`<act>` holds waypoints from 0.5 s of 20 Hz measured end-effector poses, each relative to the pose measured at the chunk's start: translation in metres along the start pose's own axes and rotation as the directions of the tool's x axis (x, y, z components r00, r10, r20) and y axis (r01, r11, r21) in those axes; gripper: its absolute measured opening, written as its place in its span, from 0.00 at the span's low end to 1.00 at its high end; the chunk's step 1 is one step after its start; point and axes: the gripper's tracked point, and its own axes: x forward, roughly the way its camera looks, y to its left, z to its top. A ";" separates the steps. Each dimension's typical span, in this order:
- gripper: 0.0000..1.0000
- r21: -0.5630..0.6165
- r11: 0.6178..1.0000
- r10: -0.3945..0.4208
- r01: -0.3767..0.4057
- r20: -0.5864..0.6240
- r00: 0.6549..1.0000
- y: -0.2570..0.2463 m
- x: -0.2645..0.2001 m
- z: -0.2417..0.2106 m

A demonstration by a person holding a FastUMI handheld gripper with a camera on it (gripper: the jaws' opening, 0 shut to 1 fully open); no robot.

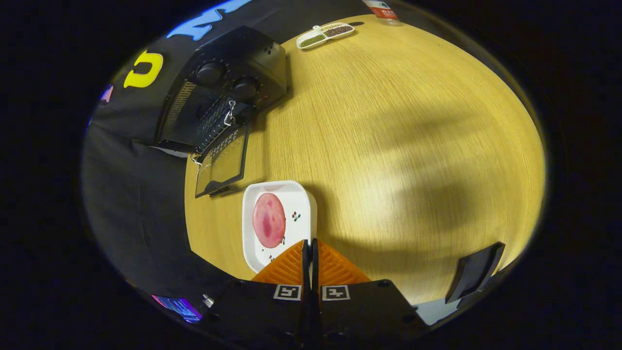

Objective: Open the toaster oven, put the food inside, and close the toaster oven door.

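Wood-grain yellow desk (388, 146) stretches out ahead of me, with the booth's black cloth hanging along its far-left side. My hand-held gripper (311, 245) has its two orange fingers pressed together, pinching nothing, with their tips sitting over the near rim of a white square dish (301, 199). A round pink slice of food (268, 219) lies flat in that dish, just ahead of the fingers and a little to their left. Beyond the dish stands the black toaster oven (228, 92), its glass door (222, 163) already swung down flat toward the dish, leaving the wire rack inside exposed. Farther off, near the desk's far edge, is a small divided tray of seeds (324, 35).

By my reading, the opening step is done and the loading step is in hand. Next I'd need to spread the fingers, come down on the slice or the dish rim, and carry it over the lowered door onto the rack. The slice looks thin and flat, so getting a purchase on it may be awkward.
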 end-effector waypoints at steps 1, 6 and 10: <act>0.02 0.008 1.000 0.016 -0.016 0.012 1.000 0.004 0.000 -0.002; 0.02 0.050 0.991 0.120 -0.124 0.064 0.991 0.036 -0.001 -0.002; 0.01 0.057 0.984 0.164 -0.170 0.093 0.982 0.063 -0.004 -0.005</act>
